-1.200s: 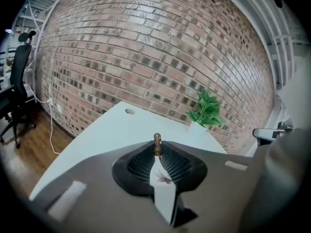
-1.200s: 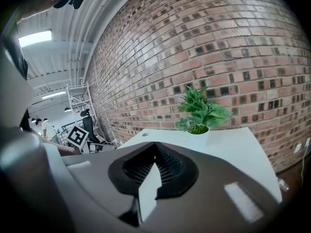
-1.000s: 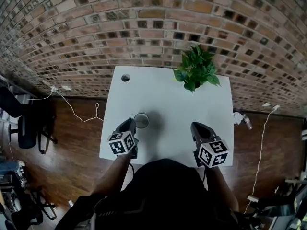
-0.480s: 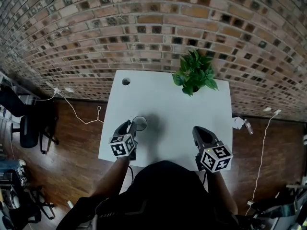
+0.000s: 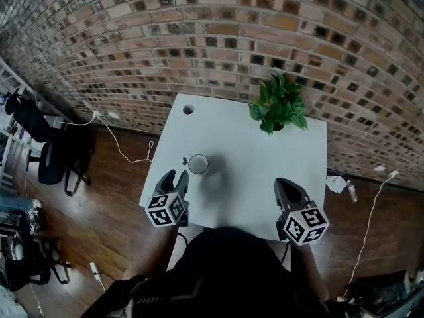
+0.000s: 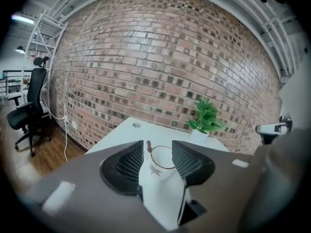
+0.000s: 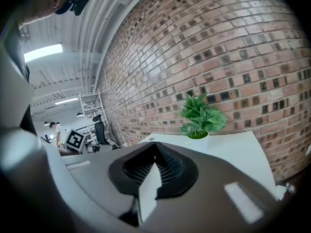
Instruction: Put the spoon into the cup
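Left gripper view: spoon [image 6: 149, 146] upright in cup [image 6: 158, 172], handle end up.

The cup [image 5: 198, 164], spoon [image 5: 185, 159] inside, stands on the white table [image 5: 252, 151], just ahead of the left gripper [image 5: 174, 178], whose empty jaws are opening.

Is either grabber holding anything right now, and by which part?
Nothing is held. The left gripper's jaws are opening, clear of the white cup with its brown-tipped spoon; the right gripper's jaws are together, empty.
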{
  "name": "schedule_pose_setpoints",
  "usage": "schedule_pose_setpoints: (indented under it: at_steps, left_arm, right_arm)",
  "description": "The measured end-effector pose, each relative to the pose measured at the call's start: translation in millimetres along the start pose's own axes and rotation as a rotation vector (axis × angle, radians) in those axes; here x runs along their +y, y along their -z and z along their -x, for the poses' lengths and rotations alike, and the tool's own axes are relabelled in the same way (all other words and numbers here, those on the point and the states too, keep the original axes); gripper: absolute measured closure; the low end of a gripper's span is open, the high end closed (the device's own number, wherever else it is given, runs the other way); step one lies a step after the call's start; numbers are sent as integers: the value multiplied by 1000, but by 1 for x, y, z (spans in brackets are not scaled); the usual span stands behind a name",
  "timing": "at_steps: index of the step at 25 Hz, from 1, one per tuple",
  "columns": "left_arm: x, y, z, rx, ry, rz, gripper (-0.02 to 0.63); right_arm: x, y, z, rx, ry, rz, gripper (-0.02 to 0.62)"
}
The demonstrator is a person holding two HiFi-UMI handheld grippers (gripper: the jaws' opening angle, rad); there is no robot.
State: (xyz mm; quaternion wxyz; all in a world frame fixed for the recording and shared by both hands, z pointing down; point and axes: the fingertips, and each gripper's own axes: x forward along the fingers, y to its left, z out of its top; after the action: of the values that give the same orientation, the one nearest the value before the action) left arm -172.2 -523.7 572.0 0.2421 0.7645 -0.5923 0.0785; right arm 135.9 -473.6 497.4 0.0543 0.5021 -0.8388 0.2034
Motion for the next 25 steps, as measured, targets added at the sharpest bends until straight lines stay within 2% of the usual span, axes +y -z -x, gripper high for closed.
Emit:
schedule_pose_setpoints:
  at_steps: [2,3,4,6,9,14,17,22,25]
  left_arm:
    - [-18,-7,19,-38,72,29,482]
    - [-29,-10,28,-56,116,39,556]
    - [-39,-13,38,-76,152,41,595]
    - [-58,-18,55,-109,191,25,595]
    - [-80,-22,71,-122,200,3,595]
    - [-123,-36,103,-170,232,-5,595]
    - [-133,-36,119,-204,258,-10,595]
    - [-134,-24,149,-168,279,-43,595]
    - [-133,-18,172,-150,331,-80,595]
  right_arm:
    - [3,-3,7,-9,-26,2,589]
    - [4,-5,11,-12,-40,5,589]
    - [5,-6,14,-16,-54,9,589]
    - [4,-9,21,-24,-78,4,589]
    - [2,-15,34,-36,-99,-21,589]
    - [14,-18,54,-17,-154,100,589]
    - [30,-21,64,-31,-183,112,589]
    - [67,-29,87,-83,-185,105,589]
    - [87,-23,101,-97,-138,66,589]
